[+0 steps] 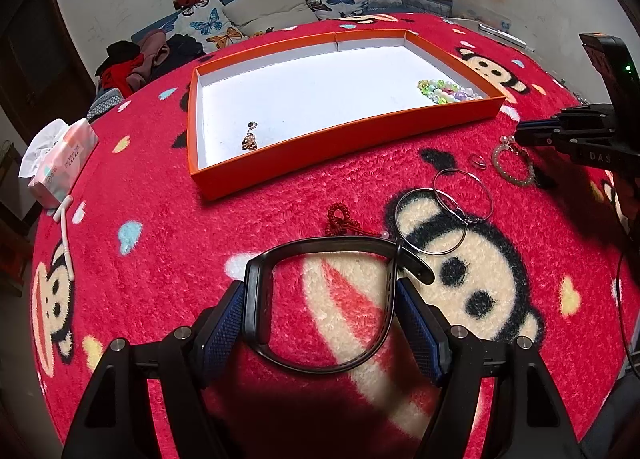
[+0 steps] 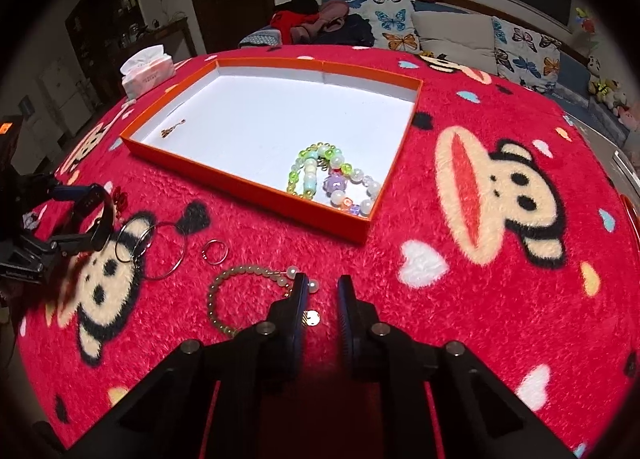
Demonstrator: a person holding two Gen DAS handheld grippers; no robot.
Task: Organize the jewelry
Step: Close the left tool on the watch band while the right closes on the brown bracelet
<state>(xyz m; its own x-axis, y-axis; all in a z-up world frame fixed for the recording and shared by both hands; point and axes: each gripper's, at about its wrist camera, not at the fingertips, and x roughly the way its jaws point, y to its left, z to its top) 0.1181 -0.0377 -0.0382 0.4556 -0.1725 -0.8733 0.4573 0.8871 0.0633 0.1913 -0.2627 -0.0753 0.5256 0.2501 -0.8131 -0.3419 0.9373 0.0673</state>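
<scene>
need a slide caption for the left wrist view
Left gripper holds a black band-style bracelet above the red cartoon-monkey blanket, with the orange-rimmed white tray ahead.

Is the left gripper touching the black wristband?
Touching. The left wrist view shows the left gripper with both blue pads pressed against the sides of the black wristband, which is clamped between them.
</scene>
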